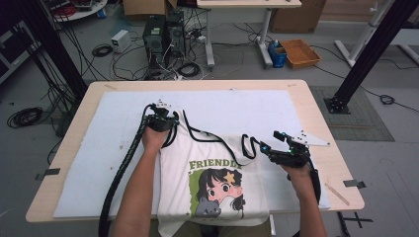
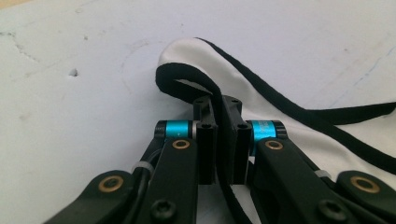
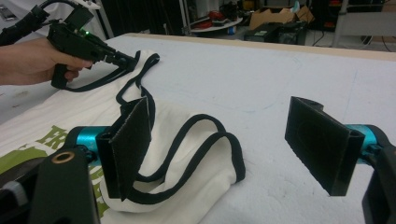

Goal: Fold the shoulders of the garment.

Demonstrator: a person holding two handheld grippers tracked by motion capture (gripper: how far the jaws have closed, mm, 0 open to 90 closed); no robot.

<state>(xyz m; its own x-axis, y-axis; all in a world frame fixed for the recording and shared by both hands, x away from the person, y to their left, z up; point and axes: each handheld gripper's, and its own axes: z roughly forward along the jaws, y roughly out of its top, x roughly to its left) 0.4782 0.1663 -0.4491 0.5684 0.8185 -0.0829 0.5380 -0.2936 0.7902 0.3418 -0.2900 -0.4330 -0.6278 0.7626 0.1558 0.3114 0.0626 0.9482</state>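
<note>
A white tank top (image 1: 217,150) with black trim and a cartoon girl print lies flat on the white mat (image 1: 247,106), its hem hanging over the near edge. My left gripper (image 2: 218,105) is shut on the black-edged left shoulder strap (image 2: 187,84), which passes between its pads. In the high view that gripper (image 1: 168,120) sits at the top left corner of the top. My right gripper (image 3: 229,149) stands open just above the right shoulder strap (image 3: 205,156), with the strap loop below and between its wide-apart pads and nothing pressed. The left gripper (image 3: 122,59) also appears far off in the right gripper view.
The mat covers most of the wooden table (image 1: 316,123). Beyond the far edge are computer towers (image 1: 163,34), loose cables on the floor, an orange tray (image 1: 300,53) and black frame posts (image 1: 368,54) at both sides.
</note>
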